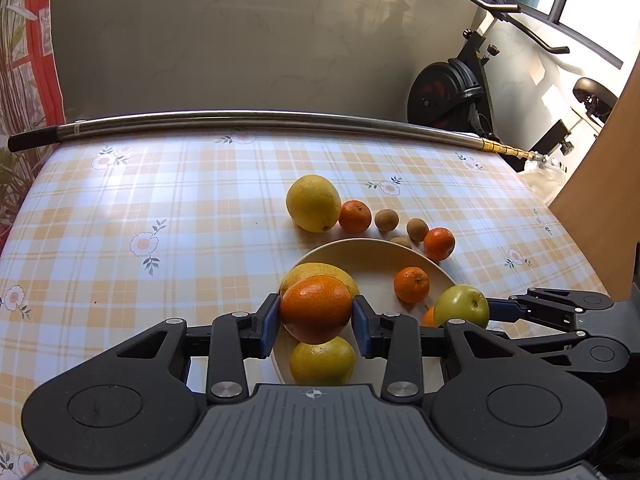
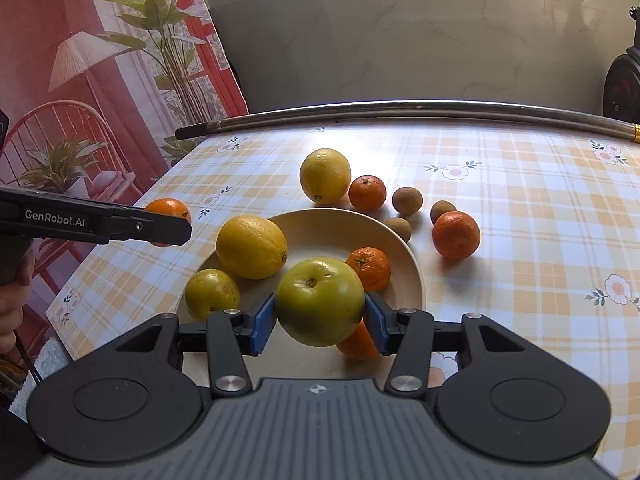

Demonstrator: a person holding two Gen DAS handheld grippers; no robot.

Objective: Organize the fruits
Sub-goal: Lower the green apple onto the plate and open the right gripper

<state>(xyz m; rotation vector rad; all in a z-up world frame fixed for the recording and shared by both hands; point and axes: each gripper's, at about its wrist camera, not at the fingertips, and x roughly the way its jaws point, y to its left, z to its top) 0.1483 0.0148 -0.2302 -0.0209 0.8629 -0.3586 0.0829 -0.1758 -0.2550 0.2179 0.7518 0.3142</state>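
My left gripper (image 1: 316, 314) is shut on a large orange (image 1: 314, 300), held just over the left part of the cream plate (image 1: 360, 250). My right gripper (image 2: 320, 316) is shut on a green apple (image 2: 316, 296) above the plate's near right side. In the plate lie a lemon (image 2: 252, 246), a yellow-green fruit (image 2: 212, 294) and a mandarin (image 2: 370, 268); another orange fruit (image 2: 358, 346) shows under the apple. Behind the plate, on the checked cloth, sit a big yellow citrus (image 2: 325, 176), two mandarins (image 2: 367, 192) (image 2: 456, 235) and three small brown fruits (image 2: 407, 200).
A long metal pole (image 1: 280, 117) lies along the table's far edge. An exercise bike (image 1: 452, 92) stands beyond the right corner, and a wooden panel (image 1: 600, 200) rises at the right. A printed curtain (image 2: 80, 80) hangs to the left. A person's hand (image 2: 12, 300) grips the left tool.
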